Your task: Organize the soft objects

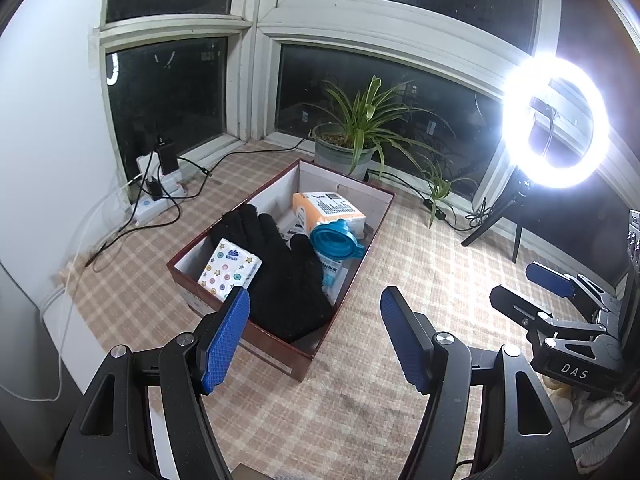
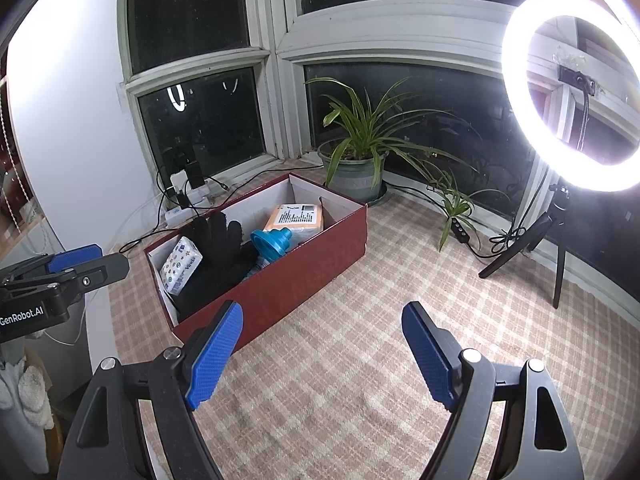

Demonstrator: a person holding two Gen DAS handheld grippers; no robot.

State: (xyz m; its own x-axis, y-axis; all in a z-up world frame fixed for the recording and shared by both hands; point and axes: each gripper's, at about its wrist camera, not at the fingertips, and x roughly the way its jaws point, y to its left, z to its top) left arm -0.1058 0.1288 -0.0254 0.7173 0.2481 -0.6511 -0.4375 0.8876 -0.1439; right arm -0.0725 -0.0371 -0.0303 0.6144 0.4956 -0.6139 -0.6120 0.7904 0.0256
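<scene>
The black glove (image 1: 280, 272) is lying in the red box (image 1: 276, 354), overlapping the patterned tissue pack (image 1: 230, 270) beside the blue funnel (image 1: 334, 240) and orange pack (image 1: 328, 210). Both the left gripper (image 1: 316, 336) and right gripper (image 2: 322, 354) are hovering spread apart, holding nothing (everything seems boxed already). Any tidying is best done by pinching the glove's cuff, not its fingers.

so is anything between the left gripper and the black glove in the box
Nothing visible. The left gripper hangs open just short of the box, and the black glove lies on top of the contents. Only the box's near wall lies between them, and the tissue pack sits beside the glove.
</scene>
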